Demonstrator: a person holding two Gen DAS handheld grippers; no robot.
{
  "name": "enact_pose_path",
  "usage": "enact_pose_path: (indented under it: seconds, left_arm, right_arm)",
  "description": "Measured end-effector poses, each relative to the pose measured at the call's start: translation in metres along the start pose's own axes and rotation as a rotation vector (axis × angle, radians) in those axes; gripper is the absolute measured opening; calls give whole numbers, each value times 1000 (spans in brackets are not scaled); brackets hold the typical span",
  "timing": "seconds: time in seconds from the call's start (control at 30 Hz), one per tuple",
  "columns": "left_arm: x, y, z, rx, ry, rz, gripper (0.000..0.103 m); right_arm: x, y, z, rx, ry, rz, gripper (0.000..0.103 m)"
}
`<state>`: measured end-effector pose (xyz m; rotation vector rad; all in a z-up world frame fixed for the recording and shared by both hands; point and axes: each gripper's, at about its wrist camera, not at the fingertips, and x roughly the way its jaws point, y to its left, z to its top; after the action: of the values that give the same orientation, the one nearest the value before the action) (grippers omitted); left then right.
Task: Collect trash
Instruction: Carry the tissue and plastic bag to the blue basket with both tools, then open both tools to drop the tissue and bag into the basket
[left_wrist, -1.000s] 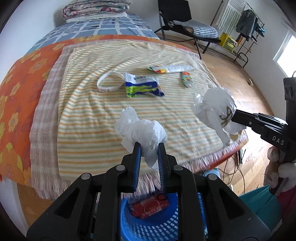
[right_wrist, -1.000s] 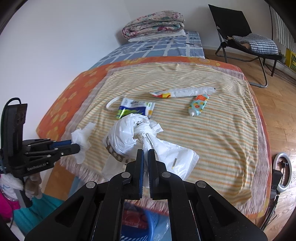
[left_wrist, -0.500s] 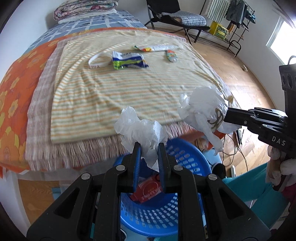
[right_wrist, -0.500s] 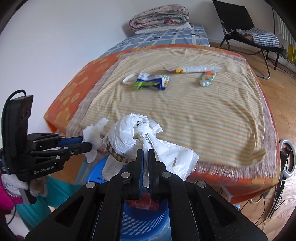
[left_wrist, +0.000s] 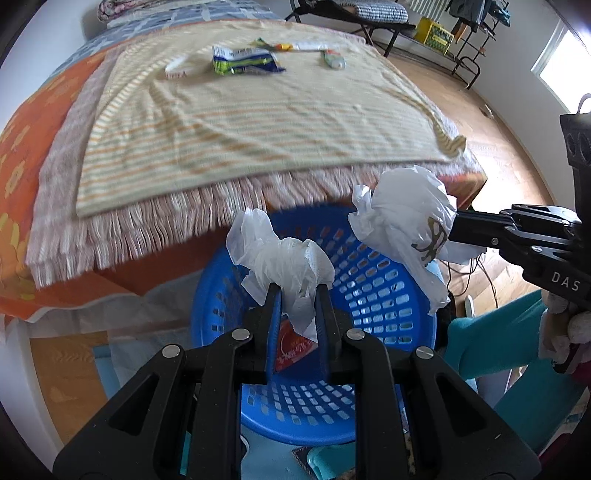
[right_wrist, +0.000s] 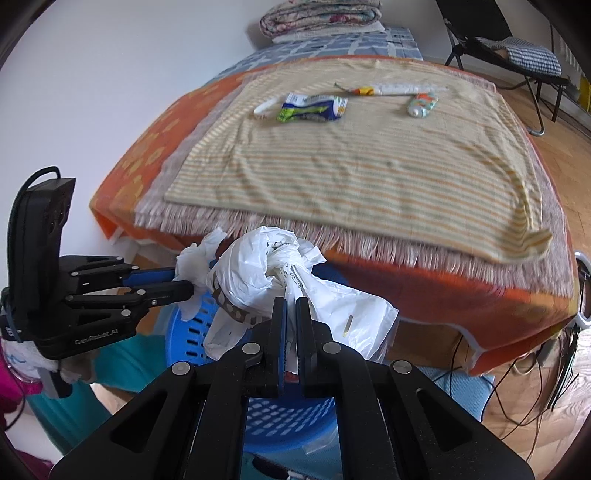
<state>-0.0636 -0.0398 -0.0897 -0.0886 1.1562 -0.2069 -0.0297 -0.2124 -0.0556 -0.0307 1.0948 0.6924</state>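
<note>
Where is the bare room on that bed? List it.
The striped blanket is bare from its fringed near edge up to the wrapper. The far strip is crowded: wrapper, paper band, two tubes.

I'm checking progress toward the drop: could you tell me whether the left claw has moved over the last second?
Yes. The left claw, shut on the crumpled tissue, has pulled back off the striped blanket and now hangs over the blue basket.
</note>
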Motion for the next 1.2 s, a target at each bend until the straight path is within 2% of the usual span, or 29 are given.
enact_pose_path:
  seconds: [0.47, 0.9, 1.0, 1.2]
  left_arm:
    - [26, -2, -22, 2, 89, -8, 16]
    - [30, 2, -23, -19, 107, 0, 17]
    - [30, 4, -23, -29, 110, 2, 32]
    - [27, 5, -22, -32, 101, 15, 34]
  right_arm:
    - [25, 9, -27, -47, 97, -1, 3]
    - [32, 6, -32, -30, 121, -23, 3]
    - [34, 5, -32, -22, 133, -29, 3]
    - [38, 1, -33, -6, 152, -54, 4]
